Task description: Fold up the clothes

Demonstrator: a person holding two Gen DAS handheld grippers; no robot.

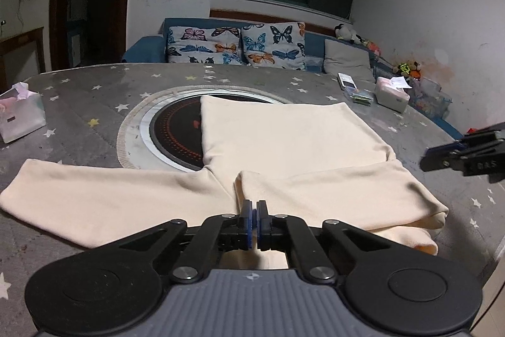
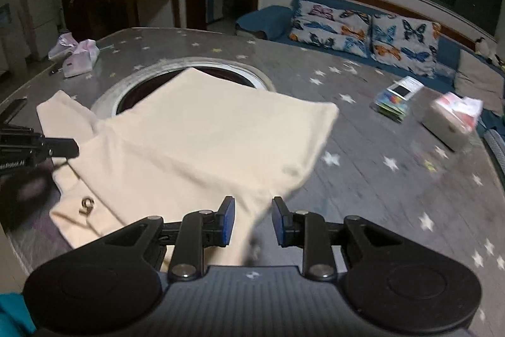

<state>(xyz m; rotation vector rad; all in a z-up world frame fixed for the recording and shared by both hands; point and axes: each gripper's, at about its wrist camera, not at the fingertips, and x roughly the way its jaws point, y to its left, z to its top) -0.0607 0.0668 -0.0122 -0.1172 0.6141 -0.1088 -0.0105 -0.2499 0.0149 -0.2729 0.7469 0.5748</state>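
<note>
Cream garment lies spread at the centre of the frame on our star-print table, one sleeve folded across its lower right, the other still stretched to the lower left. Our left gripper sits pinched narrow at the fabric's near edge; whether it grips cloth, we cannot tell. Our right gripper gapes wide, empty. So we judge the folding partway

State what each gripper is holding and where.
Left gripper: shut above the cream garment, a grip cannot be told. Right gripper: open, holding nothing.
</note>
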